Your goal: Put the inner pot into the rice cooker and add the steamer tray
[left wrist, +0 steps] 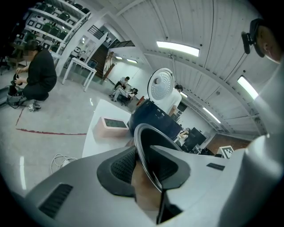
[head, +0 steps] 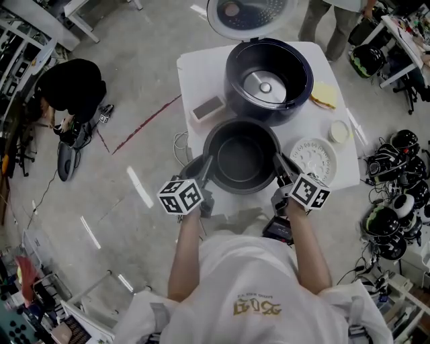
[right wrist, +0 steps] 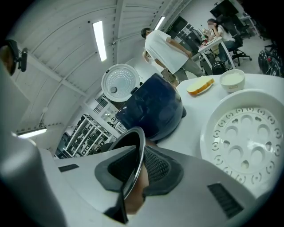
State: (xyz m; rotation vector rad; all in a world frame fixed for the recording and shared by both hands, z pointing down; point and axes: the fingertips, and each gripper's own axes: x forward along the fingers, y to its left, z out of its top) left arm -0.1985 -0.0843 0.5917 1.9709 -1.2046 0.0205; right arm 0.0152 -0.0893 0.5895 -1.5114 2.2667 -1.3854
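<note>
The dark inner pot (head: pixel 240 156) stands on the white table (head: pixel 195 70) just in front of the navy rice cooker (head: pixel 267 80), whose lid (head: pixel 245 13) is swung up and whose well shows a bare heating plate. My left gripper (head: pixel 205 173) is shut on the pot's left rim (left wrist: pixel 142 146), and my right gripper (head: pixel 282 168) is shut on its right rim (right wrist: pixel 137 155). In both gripper views the thin rim runs between the black pads. The white perforated steamer tray (head: pixel 314 160) lies flat to the pot's right (right wrist: pixel 246 142).
A pink box (head: pixel 207 107) sits left of the cooker. A small white bowl (head: pixel 338 131) and a yellow sponge-like piece (head: pixel 324 95) lie at the table's right. A cable (head: pixel 180 144) hangs off the left edge. A person crouches on the floor (head: pixel 70 87); helmets (head: pixel 396 201) crowd the right.
</note>
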